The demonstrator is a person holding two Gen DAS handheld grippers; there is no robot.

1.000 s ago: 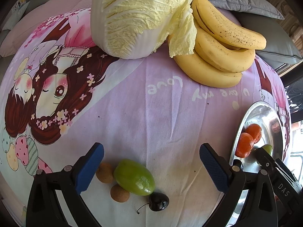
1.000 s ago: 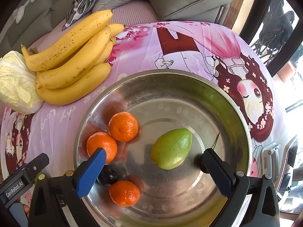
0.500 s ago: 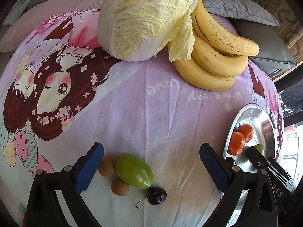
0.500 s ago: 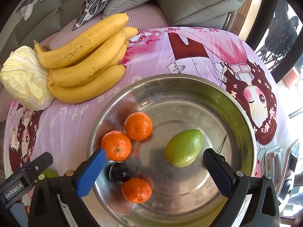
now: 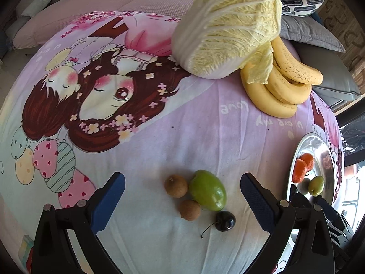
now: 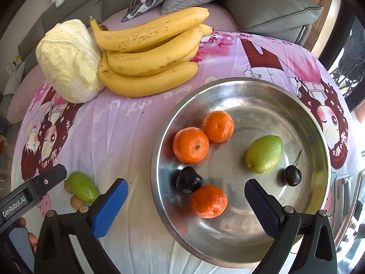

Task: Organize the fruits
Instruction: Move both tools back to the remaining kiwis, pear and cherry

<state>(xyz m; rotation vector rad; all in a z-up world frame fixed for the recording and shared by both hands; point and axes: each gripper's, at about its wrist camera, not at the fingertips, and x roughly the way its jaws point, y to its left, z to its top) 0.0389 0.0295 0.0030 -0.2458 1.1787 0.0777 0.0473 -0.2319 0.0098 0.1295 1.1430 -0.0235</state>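
My left gripper is open and empty, just above a green fruit, two brown longans and a dark cherry on the pink cloth. My right gripper is open and empty over the near rim of a steel bowl. The bowl holds three tangerines, a green fruit, a dark plum-like fruit and a cherry. The bowl also shows in the left wrist view.
A bunch of bananas and a napa cabbage lie at the far side of the round table. Grey sofa cushions stand behind. The left gripper's body shows at the left in the right wrist view.
Both grippers have pulled back and up. The left view has shifted so the loose fruits sit between its fingers. The bowl now lies further right in the right view.
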